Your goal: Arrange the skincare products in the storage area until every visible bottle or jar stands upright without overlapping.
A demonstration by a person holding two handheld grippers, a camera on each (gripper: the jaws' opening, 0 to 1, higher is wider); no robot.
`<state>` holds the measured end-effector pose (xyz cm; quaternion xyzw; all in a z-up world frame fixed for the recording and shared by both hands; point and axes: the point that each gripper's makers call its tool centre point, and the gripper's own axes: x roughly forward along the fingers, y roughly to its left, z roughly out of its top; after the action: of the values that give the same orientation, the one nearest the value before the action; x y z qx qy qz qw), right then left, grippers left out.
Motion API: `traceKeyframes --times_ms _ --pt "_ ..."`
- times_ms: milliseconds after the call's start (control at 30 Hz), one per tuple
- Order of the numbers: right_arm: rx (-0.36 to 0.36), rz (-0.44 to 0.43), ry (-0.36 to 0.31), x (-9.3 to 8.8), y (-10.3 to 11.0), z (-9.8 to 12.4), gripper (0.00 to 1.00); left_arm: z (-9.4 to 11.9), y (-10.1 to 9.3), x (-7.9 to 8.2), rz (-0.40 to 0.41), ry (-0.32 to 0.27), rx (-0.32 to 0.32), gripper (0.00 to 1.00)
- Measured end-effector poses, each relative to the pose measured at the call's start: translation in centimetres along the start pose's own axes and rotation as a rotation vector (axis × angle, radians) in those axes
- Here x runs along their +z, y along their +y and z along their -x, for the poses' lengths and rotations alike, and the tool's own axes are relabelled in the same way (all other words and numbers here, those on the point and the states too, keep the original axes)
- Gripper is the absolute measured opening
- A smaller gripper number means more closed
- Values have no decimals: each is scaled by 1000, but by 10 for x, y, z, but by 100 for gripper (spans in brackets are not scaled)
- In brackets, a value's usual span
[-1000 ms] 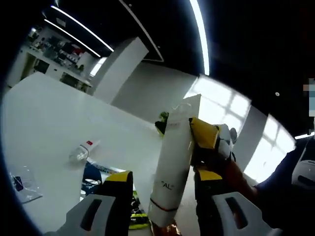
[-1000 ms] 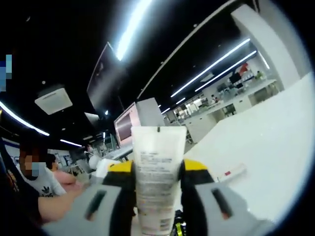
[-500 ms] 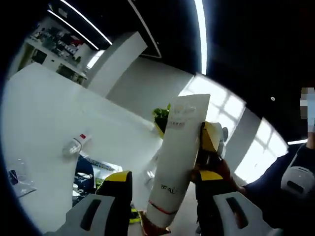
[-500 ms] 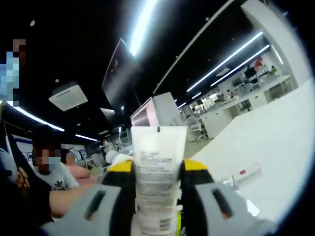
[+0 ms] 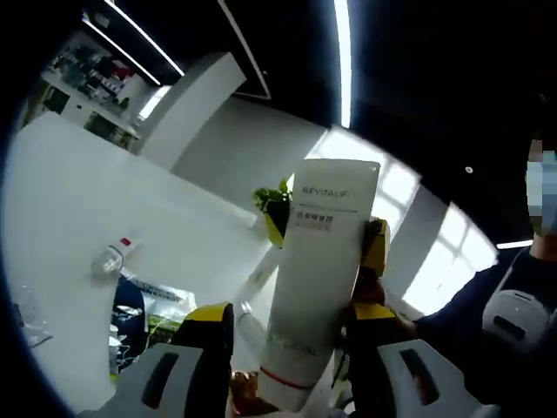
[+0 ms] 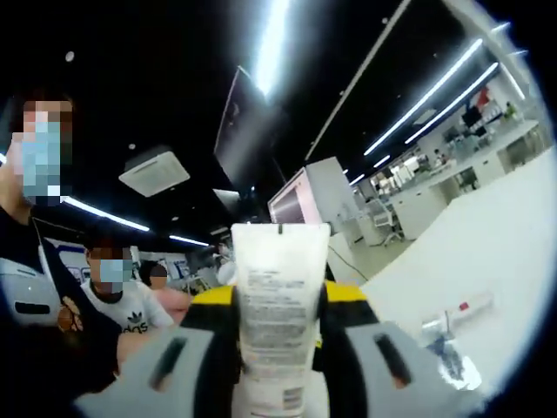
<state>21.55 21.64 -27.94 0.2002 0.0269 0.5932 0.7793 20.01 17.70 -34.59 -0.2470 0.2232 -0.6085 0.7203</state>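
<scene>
A white skincare tube with small printed text stands upright between the yellow-tipped jaws of my right gripper, which is shut on it. In the left gripper view the same tube is held in the air, crimped end up and printed face toward the camera. The right gripper grips it from behind at the right. My left gripper is open, its jaws either side of the tube's lower part. A small clear bottle with a red cap lies on its side on the white table.
Dark blue packaging and a clear plastic bag lie on the table's near left part. A green plant in a yellow pot stands at the table's far edge. The lying bottle also shows at the right. Several people are close by on the left.
The tube has turned its printed face toward the left camera and fills more of that view. Both cameras have tilted, so the table and lying bottle sit lower and further out.
</scene>
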Motion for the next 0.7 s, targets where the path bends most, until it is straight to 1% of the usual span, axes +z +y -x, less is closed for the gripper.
traceKeyframes --times_ms 100,133,200,233,300,467,567,633,700 --pt "22 -3 -1 0 4 -1 34 0 -3 -1 3 5 -11 52" --pt "66 -29 1 -1 10 -2 34 0 -9 -3 -2 16 -31 52" --pt "97 -53 3 -2 13 -1 34 1 -13 -7 4 32 -45 52" --pt "131 -73 5 -2 17 -1 34 1 -16 -9 7 44 -53 52" --pt "157 -88 9 -4 21 -1 34 2 -22 -13 7 62 -72 52" --pt "208 -109 12 -6 26 0 34 4 -29 -20 8 91 -91 51" --pt "216 -127 -2 -5 23 1 34 4 -33 -19 -12 86 -101 46" --pt "221 -146 -12 -4 22 2 34 4 -37 -19 -16 89 -120 39" --pt "224 -152 -12 -5 24 1 34 3 -39 -19 -30 97 -118 37"
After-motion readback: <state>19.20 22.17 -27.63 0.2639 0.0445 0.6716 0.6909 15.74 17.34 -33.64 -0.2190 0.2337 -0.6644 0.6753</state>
